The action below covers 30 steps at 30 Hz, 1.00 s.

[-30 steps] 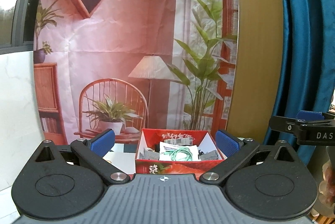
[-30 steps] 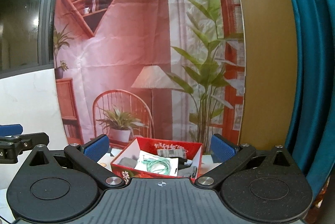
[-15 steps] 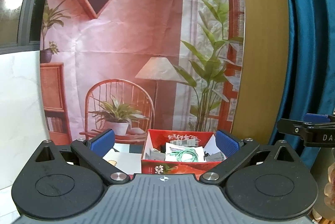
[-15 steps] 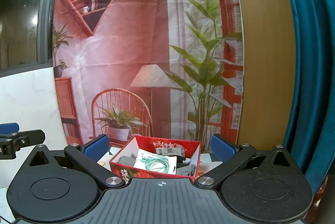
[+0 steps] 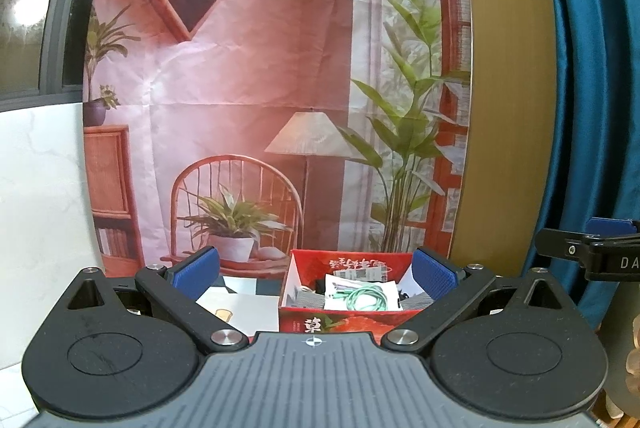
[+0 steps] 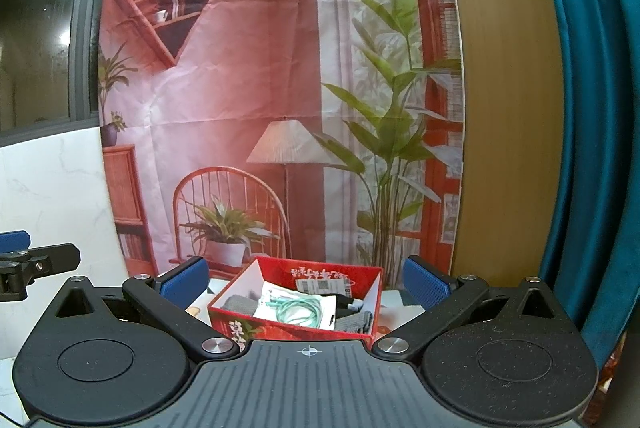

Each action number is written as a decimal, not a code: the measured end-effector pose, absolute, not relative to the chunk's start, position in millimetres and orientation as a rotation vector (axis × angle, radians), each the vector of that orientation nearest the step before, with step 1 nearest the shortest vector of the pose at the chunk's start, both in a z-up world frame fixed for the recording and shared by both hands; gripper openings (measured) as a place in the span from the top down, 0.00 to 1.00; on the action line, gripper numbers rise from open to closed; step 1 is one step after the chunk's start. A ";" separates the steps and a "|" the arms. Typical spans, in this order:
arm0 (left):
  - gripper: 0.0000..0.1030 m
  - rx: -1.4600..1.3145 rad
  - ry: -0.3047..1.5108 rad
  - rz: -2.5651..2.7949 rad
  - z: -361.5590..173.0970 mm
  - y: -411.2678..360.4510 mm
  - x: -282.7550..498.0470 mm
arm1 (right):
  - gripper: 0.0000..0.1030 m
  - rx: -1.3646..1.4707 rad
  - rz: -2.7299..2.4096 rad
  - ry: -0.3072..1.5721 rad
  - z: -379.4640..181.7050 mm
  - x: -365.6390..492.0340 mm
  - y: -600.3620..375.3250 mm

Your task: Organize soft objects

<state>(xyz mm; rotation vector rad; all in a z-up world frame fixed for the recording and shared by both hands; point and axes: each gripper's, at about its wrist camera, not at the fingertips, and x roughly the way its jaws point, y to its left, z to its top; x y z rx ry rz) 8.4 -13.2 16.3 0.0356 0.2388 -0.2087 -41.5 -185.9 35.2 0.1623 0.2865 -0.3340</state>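
Note:
A red cardboard box (image 5: 344,320) stands on the table ahead, also in the right wrist view (image 6: 256,326). Inside lie a coiled green cable on a white packet (image 5: 366,298) (image 6: 300,310), grey knitted cloth (image 6: 240,304) (image 6: 354,322) and a labelled packet (image 6: 322,284). My left gripper (image 5: 314,270) is open and empty, held back from the box. My right gripper (image 6: 306,274) is open and empty, also short of the box. Each gripper's finger shows at the edge of the other's view.
A printed backdrop (image 5: 256,100) of a chair, lamp and plants hangs behind the box. A blue curtain (image 6: 592,108) hangs at the right. A white card with a drawing (image 5: 236,310) lies left of the box. White marble wall (image 5: 40,188) at the left.
Both views have shifted slightly; the box sits a little more to the right in the left wrist view. Both grippers stay open and empty.

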 end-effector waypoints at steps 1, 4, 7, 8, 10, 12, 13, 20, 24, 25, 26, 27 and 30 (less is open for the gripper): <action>0.00 0.036 0.238 -0.208 16.6 -13.0 8.1 | 0.00 0.163 -0.334 0.287 35.2 -41.4 -186.1; 0.00 0.034 0.239 -0.209 16.8 -12.2 8.1 | 0.00 0.163 -0.335 0.288 34.4 -41.2 -186.6; 0.00 0.035 0.239 -0.209 16.9 -12.2 8.0 | 0.00 0.162 -0.333 0.288 34.4 -42.0 -186.7; 0.00 0.035 0.239 -0.209 16.9 -12.2 7.9 | 0.00 0.161 -0.333 0.288 34.3 -42.0 -186.7; 0.00 0.035 0.239 -0.208 16.8 -12.4 7.9 | 0.00 0.162 -0.332 0.289 34.3 -41.9 -186.8; 0.00 0.035 0.241 -0.208 16.8 -11.6 8.1 | 0.00 0.162 -0.335 0.288 34.4 -41.9 -186.4; 0.00 0.035 0.242 -0.208 16.8 -11.4 8.1 | 0.00 0.162 -0.334 0.289 34.9 -41.7 -186.4; 0.00 0.035 0.244 -0.206 17.0 -11.5 7.8 | 0.00 0.163 -0.336 0.290 33.0 -42.2 -187.3; 0.00 0.034 0.244 -0.205 16.9 -10.8 7.8 | 0.00 0.163 -0.335 0.290 33.4 -42.1 -187.7; 0.00 0.032 0.244 -0.204 16.6 -11.1 8.0 | 0.00 0.162 -0.335 0.291 33.3 -42.1 -187.7; 0.00 0.031 0.244 -0.204 16.5 -11.0 7.9 | 0.00 0.162 -0.336 0.291 32.9 -42.3 -187.8; 0.00 0.030 0.244 -0.202 16.2 -11.2 7.3 | 0.00 0.162 -0.337 0.291 32.1 -42.7 -188.0; 0.00 0.028 0.244 -0.202 16.1 -11.1 6.9 | 0.00 0.162 -0.336 0.291 32.3 -42.8 -188.4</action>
